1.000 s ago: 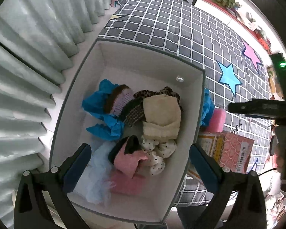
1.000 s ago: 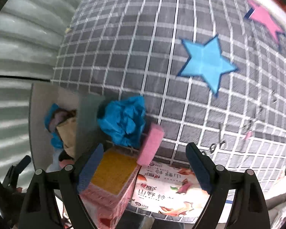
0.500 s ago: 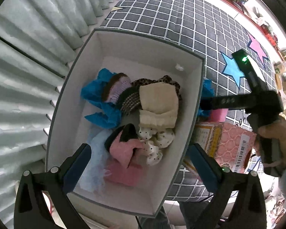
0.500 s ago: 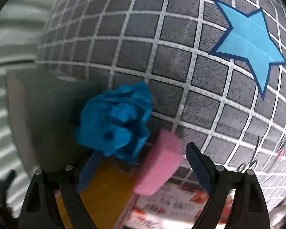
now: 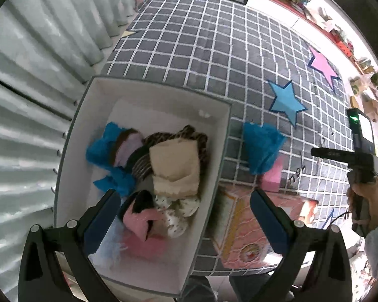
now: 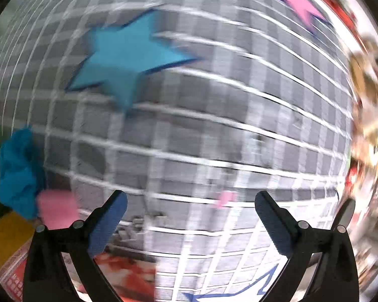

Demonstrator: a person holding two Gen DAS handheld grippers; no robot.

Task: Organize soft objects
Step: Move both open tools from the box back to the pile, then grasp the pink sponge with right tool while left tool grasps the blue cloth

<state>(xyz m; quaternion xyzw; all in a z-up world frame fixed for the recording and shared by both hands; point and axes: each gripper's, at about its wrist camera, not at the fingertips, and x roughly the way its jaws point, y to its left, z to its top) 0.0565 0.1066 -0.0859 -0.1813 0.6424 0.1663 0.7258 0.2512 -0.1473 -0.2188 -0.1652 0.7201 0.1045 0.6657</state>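
A white storage box (image 5: 88, 136) holds several soft items: a beige folded cloth (image 5: 174, 166), blue fluffy pieces, a pink piece (image 5: 141, 220), a dotted cloth. My left gripper (image 5: 186, 214) hangs open above the box's near end, nothing between its fingers. Outside the box, on the checked mat, lie a blue fluffy cloth (image 5: 262, 146) (image 6: 17, 173) and a pink sponge (image 5: 272, 178) (image 6: 55, 210). My right gripper (image 6: 189, 216) is over bare mat to the right of them, its jaws opening, empty. The picture there is blurred. A hand (image 5: 365, 201) holds it at the right of the left wrist view.
A pink patterned carton (image 5: 254, 229) lies beside the box at the mat's near edge. The grey checked mat (image 5: 214, 50) carries a blue star (image 5: 286, 103) and a pink star (image 5: 322, 64). Pleated curtains (image 5: 25, 100) hang at the left. Shelves with clutter line the far right.
My right gripper swung right, away from the blue cloth and pink sponge, which now sit at its view's left edge, and its jaws widened. The left gripper shifted slightly over the box.
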